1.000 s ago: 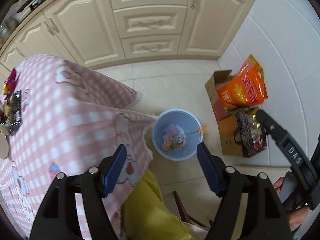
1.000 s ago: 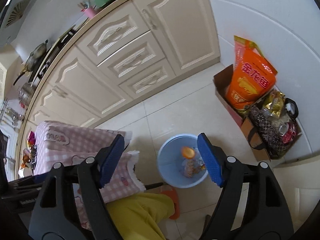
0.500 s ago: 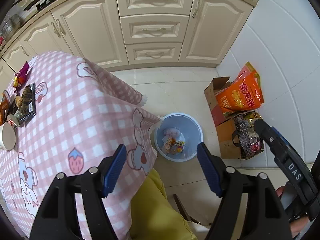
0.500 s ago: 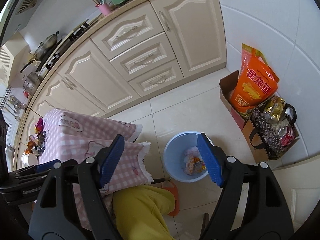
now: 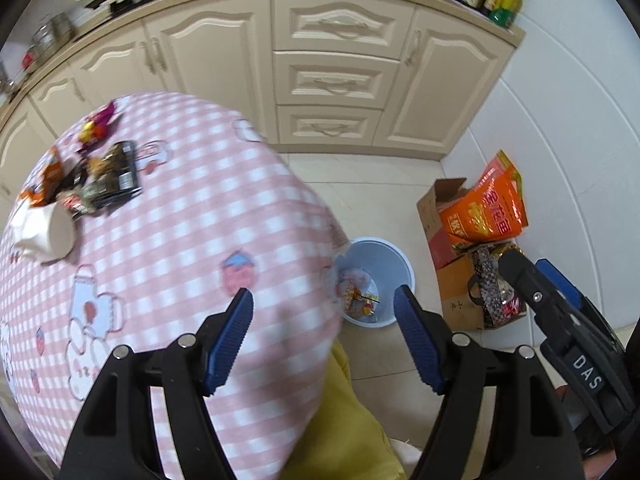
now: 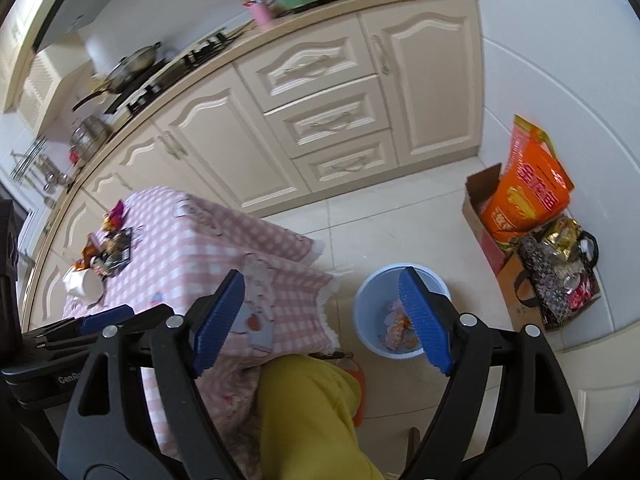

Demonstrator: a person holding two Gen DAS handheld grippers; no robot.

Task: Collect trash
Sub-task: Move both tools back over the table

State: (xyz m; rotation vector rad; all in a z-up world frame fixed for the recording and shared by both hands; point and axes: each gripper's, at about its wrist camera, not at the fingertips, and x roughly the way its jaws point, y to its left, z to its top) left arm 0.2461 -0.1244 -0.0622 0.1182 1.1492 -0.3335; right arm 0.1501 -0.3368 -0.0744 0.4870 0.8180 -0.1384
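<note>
A light blue bin (image 5: 396, 254) (image 6: 370, 296) stands on the floor by the table's corner, with crumpled wrappers (image 5: 357, 296) (image 6: 394, 326) inside. On the pink checked tablecloth (image 5: 188, 240) (image 6: 208, 240) lie several wrappers (image 5: 104, 180) (image 6: 114, 248) and a tipped white cup (image 5: 46, 236) (image 6: 86, 286). My left gripper (image 5: 322, 300) hangs open and empty over the table's edge. My right gripper (image 6: 320, 280) is high above the bin, its jaws opening with nothing between them. Its black arm shows in the left wrist view (image 5: 560, 320).
Cream cabinets (image 5: 332, 80) line the far wall. A cardboard box with an orange bag (image 5: 486, 208) (image 6: 524, 196) and a patterned bag (image 6: 556, 280) stand right of the bin by the white wall. A person's yellow trouser leg (image 6: 304, 408) is below the grippers.
Both grippers rose and drew back from the bin toward the table, bringing the wrappers and cup into view. The orange piece seen above the bin a second ago is no longer in the air.
</note>
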